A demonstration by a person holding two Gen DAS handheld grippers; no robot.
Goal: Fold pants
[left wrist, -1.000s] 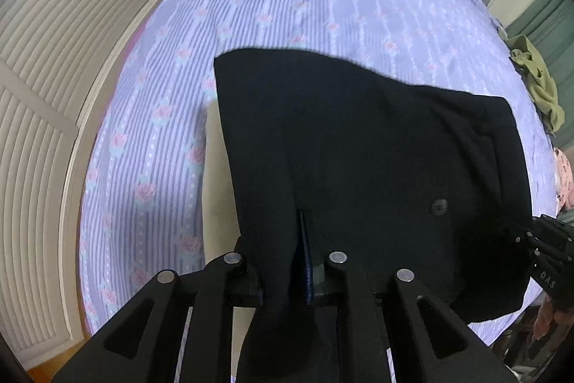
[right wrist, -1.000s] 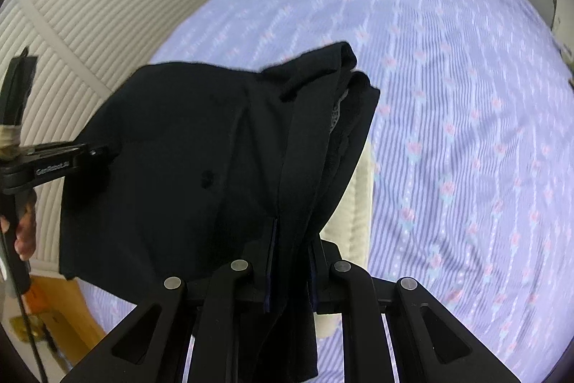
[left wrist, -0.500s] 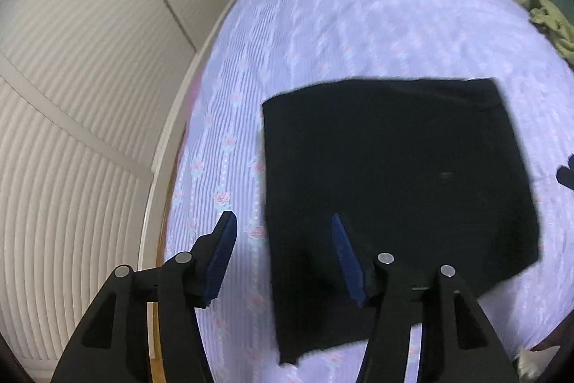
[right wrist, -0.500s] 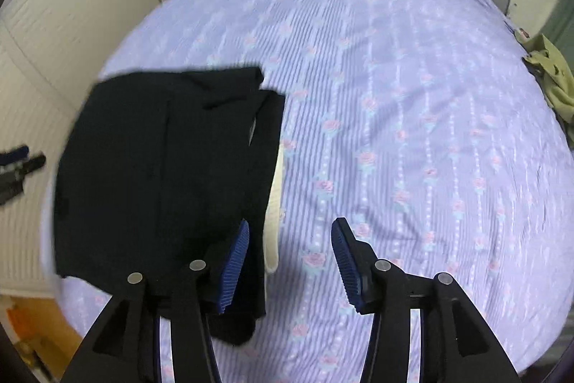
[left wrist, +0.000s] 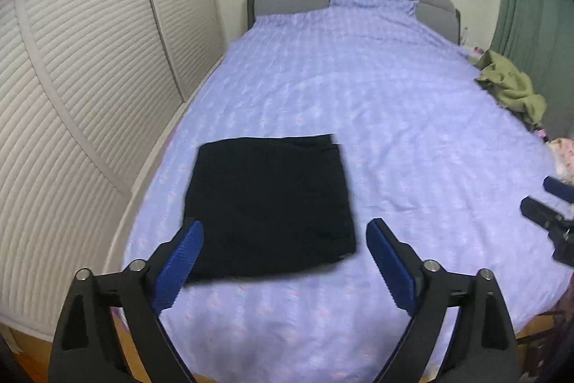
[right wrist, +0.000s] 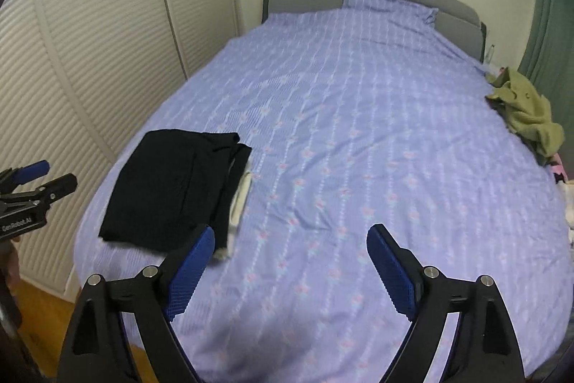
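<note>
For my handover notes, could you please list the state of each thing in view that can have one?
Black pants: folded into a flat rectangle, lying free on the bed.
Left gripper: jaws opening, nothing between them.
Right gripper: jaws opening, nothing between them.
Green garment: crumpled, unfolded, at the bed's edge.
Bed cover: spread out, slightly creased.
Closet doors: shut.

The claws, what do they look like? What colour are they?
Each claw is a black frame with triangle-shaped cut-outs and round silver bolts. The left claw and right claw both have two fingers lined with bumpy blue pads. The left one's side carries small white lettering, seen in the right wrist view.
</note>
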